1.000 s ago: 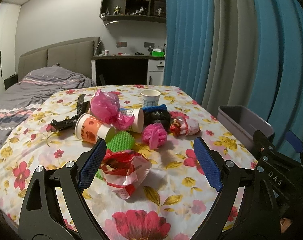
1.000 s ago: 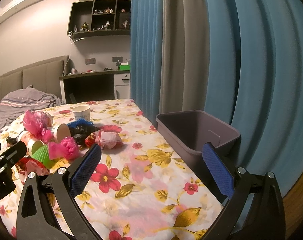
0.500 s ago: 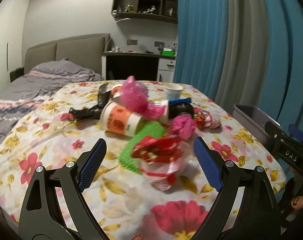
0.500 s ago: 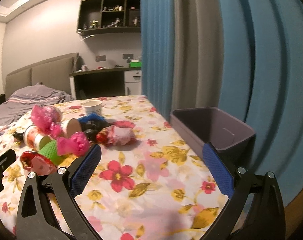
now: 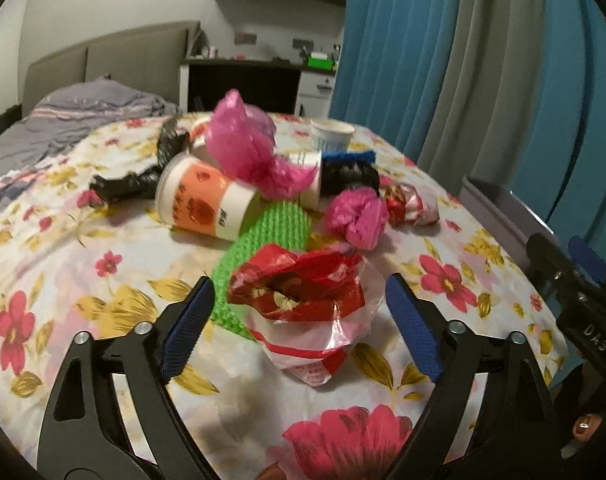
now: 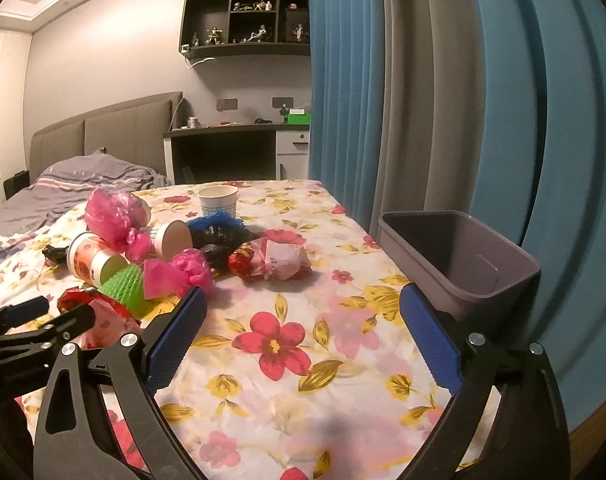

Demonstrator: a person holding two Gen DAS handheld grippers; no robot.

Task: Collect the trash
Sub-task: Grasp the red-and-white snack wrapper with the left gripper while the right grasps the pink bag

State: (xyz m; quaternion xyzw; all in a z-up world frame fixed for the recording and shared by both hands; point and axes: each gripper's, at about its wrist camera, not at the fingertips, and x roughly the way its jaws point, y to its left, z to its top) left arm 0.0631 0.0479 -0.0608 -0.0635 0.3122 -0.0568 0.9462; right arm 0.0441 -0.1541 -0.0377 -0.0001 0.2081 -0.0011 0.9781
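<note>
A heap of trash lies on the floral tablecloth. Nearest me is a crumpled red-and-clear plastic wrapper. My left gripper straddles it with jaws closing, and the blue pads stand clear of the wrapper on both sides. Behind the wrapper are a green spiky piece, a tipped orange paper cup and pink plastic bags. My right gripper hangs open over bare cloth with nothing between its fingers. The grey bin stands at the table's right edge.
An upright paper cup, a black bag and another red-and-white wrapper lie farther back. Blue curtains hang close behind the bin. A bed and a desk are beyond the table.
My left gripper came forward and down over the table, so the red-and-clear wrapper now lies between its fingers. The right gripper shifted slightly toward the heap.
</note>
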